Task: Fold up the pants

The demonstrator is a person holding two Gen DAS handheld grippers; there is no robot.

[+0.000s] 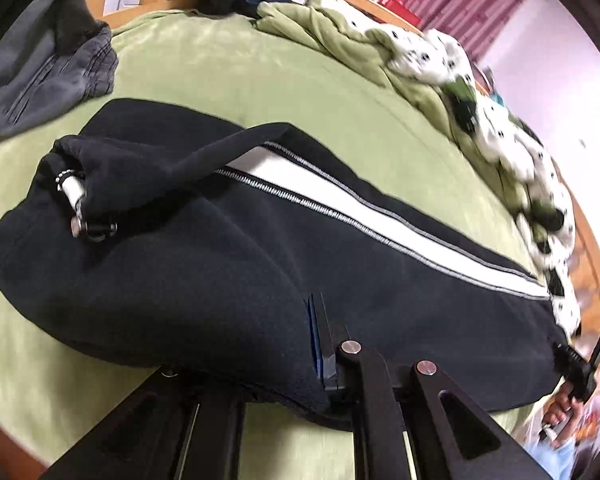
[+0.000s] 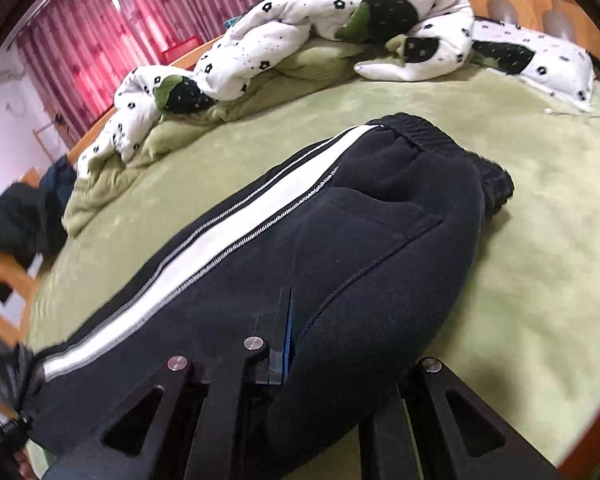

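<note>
Black pants [image 1: 228,264] with a white side stripe [image 1: 380,224] are lying lengthwise on a green bedspread [image 1: 228,72] — one leg stacked on the other. The left gripper [image 1: 320,344] is pinching the near edge of the fabric, its blue-padded finger showing on top while cloth hides the other. In the right wrist view the pants [image 2: 372,248] are stretching away toward the elastic waistband [image 2: 440,136], and the right gripper [image 2: 286,344] is likewise clamping the near edge, jaws narrow around the cloth. A cuff with a white drawstring tip [image 1: 74,192] is lying folded back over the far end. A rumpled white flowered quilt [image 2: 300,32] is bunching along the far side of the bed — grey clothes [image 1: 48,76] are sitting near the corner.
</note>
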